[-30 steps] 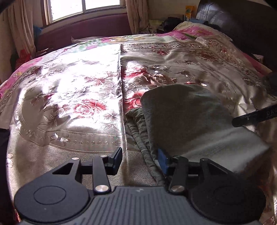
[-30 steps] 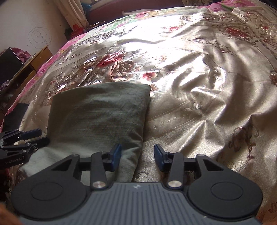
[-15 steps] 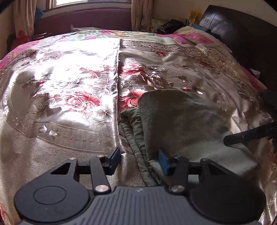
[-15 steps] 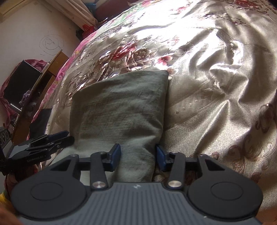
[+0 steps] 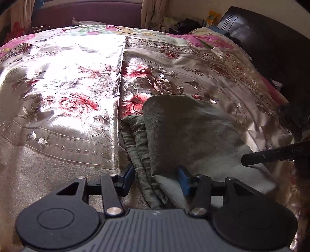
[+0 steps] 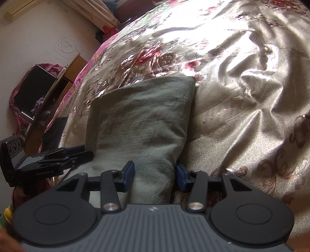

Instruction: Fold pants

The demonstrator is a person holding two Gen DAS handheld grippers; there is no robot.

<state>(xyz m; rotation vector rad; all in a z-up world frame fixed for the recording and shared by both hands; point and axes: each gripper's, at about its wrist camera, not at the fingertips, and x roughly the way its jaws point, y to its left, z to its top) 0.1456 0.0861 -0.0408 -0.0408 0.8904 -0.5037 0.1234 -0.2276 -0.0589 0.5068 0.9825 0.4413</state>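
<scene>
The grey-green pants [image 5: 186,131] lie folded into a compact rectangle on the floral satin bedspread [image 5: 64,93], with bunched layered edges on their left side. My left gripper [image 5: 156,178] is open, its jaws straddling the near left edge of the pants. In the right wrist view the pants [image 6: 143,118] lie straight ahead and my right gripper [image 6: 155,175] is open, its jaws straddling their near right corner. The left gripper also shows at the left of the right wrist view [image 6: 81,155], and the right gripper's fingers [image 5: 271,155] show at the right of the left wrist view.
A dark headboard [image 5: 271,44] stands at the right of the bed. Clutter and curtains [image 5: 153,11] are at the back. A wooden bedside cabinet [image 6: 56,93] and a dark box [image 6: 33,91] stand left of the bed by a white wall.
Both grippers have moved forward and lower toward the pants, so that their open jaws now straddle the near edge. The pants have not moved.
</scene>
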